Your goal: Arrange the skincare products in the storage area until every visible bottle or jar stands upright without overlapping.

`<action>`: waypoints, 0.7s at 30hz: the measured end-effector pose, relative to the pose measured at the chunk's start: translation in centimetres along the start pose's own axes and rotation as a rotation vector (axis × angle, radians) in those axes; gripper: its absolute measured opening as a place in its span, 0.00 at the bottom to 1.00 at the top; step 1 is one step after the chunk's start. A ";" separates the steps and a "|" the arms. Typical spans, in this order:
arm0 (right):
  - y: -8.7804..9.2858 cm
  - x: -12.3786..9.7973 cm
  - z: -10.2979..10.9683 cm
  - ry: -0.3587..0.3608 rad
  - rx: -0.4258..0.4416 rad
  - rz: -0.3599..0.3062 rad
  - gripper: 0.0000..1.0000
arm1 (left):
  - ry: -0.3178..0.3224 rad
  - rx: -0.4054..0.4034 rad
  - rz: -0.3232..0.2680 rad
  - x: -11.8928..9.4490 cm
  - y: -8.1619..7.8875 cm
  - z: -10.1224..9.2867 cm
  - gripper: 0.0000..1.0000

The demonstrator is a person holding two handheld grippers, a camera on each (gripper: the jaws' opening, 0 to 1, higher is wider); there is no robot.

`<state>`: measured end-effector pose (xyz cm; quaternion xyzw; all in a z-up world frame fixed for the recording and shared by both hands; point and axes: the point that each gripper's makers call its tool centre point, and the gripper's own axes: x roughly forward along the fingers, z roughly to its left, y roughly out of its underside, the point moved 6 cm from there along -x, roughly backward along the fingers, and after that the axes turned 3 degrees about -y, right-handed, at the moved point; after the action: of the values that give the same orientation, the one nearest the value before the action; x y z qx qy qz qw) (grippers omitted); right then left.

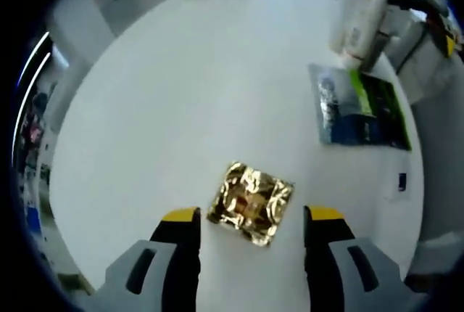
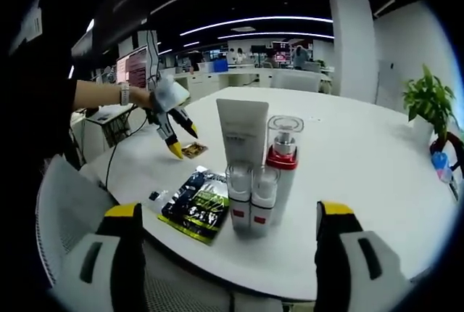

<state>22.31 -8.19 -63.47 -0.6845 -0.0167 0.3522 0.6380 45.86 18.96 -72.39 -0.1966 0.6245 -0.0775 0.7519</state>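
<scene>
Left gripper (image 1: pixel 251 228) jaws open over the gold foil sachet (image 1: pixel 251 204), lying flat mid-bench, not yet touched. We'd drop square, straddle its edges and pinch gently since foil likely slips. Dark sachet (image 2: pixel 196 204) lies flat near the bench's near edge; white tube (image 2: pixel 242 135) and red-collared pump bottle (image 2: pixel 282 161) stand upright, touching. Right gripper (image 2: pixel 229 236) jaws open, empty, near them.

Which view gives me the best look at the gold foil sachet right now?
The left gripper view: the gold foil sachet lies flat on the white table, large and close between the open left claw. In the right gripper view it is a small patch beside that claw's yellow tips.
</scene>
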 end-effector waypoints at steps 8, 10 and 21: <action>0.1 0.0 -0.2 -0.012 0.029 -0.008 1.00 | 0.015 0.018 0.007 0.5 -0.2 0.6 0.51; 0.1 0.0 -0.2 -0.013 0.033 -0.010 1.00 | 0.032 0.007 0.001 0.6 -0.4 0.6 0.51; 0.2 0.1 -0.2 -0.027 0.040 -0.009 1.00 | 0.065 -0.083 -0.042 1.1 -0.6 0.9 0.45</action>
<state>22.38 -8.40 -63.68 -0.6668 -0.0216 0.3589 0.6528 47.07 18.15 -73.02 -0.2382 0.6471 -0.0737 0.7205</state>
